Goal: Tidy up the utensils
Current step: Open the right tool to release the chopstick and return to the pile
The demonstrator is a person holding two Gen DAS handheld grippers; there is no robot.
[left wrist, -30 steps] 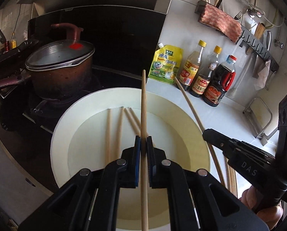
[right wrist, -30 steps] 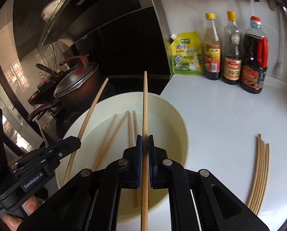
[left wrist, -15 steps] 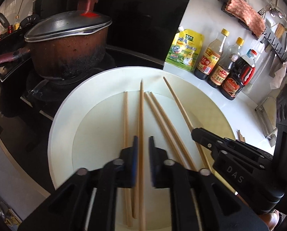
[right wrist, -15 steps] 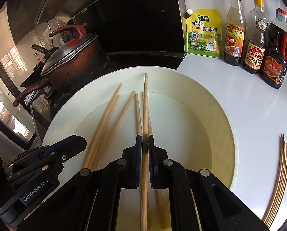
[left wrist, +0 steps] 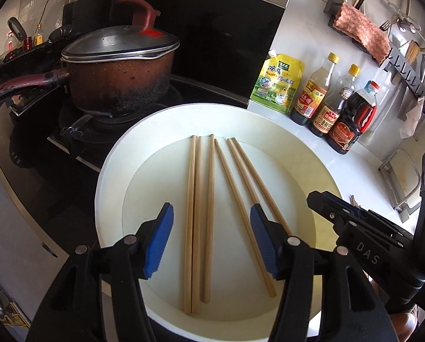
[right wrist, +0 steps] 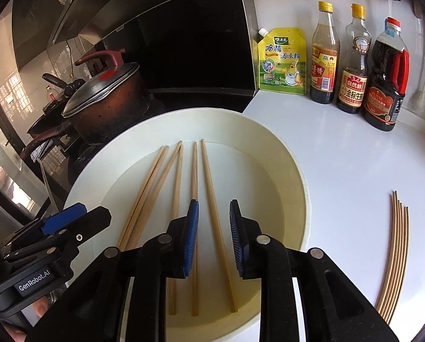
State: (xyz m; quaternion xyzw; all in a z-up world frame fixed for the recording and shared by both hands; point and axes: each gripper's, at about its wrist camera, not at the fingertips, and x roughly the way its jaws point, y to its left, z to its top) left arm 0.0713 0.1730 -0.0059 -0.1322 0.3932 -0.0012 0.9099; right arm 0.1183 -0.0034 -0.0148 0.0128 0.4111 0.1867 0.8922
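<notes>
Both grippers hang over the white basin [left wrist: 110,171], jaws opening, nothing pinched. Left gripper [left wrist: 212,242] is wide, w/ chopsticks [left wrist: 209,199] lying loose on the basin floor under it; right gripper [right wrist: 214,238] is less wide, one stick under its gap. To do well: lift straight up, don't drag sticks. Basin holds six. More chopsticks on the counter [right wrist: 394,253], lower right. Far upper left, lidded pot [left wrist: 118,79], contents hidden.
</notes>
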